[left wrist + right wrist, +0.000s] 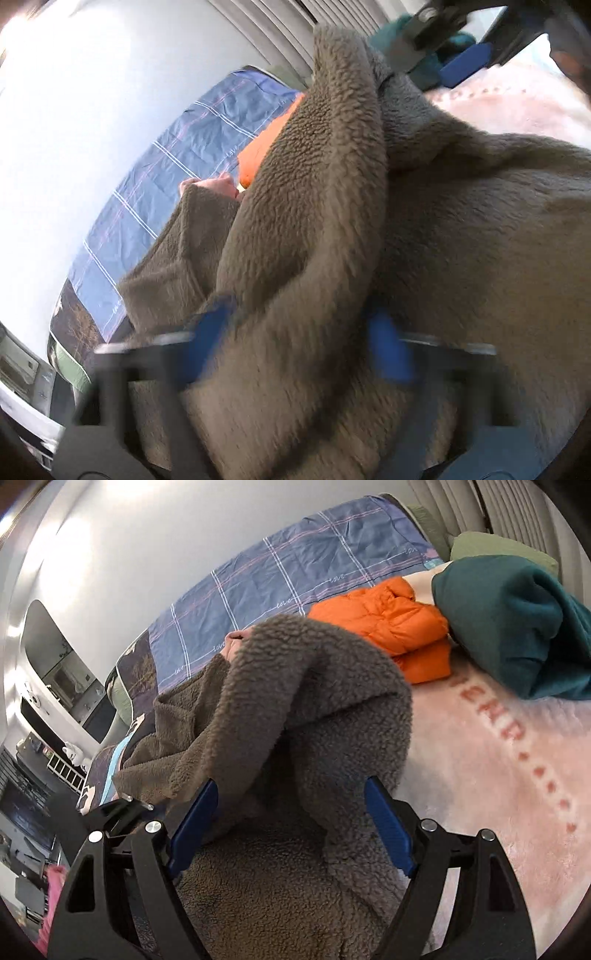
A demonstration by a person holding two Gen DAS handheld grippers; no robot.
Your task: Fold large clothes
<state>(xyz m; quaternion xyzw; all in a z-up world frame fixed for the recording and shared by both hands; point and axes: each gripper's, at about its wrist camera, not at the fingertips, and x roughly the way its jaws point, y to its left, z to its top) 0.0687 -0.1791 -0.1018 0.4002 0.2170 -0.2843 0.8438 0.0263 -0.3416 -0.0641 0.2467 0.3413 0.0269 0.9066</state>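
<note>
A: State jaw condition.
B: Left gripper (295,343): blurred, jaws straddle a fold of the brown fleece garment (314,229), grip cannot be confirmed. Right gripper (291,830): jaws spread, fleece lying between them.
A: Garment location?
B: Heaped on the pink blanket (498,775); orange jacket (388,627) at 1 o'clock of the heap, teal garment (517,627) beyond

The right hand-held gripper (291,830) has its two blue fingers (388,827) wide apart over a fuzzy brown coat (280,701) that lies bunched up on a pink blanket (498,775). Behind the coat sit a folded orange puffy jacket (391,627) and a dark green top (517,627), and a blue checked quilt (295,576) covers the far side of the bed.
</note>
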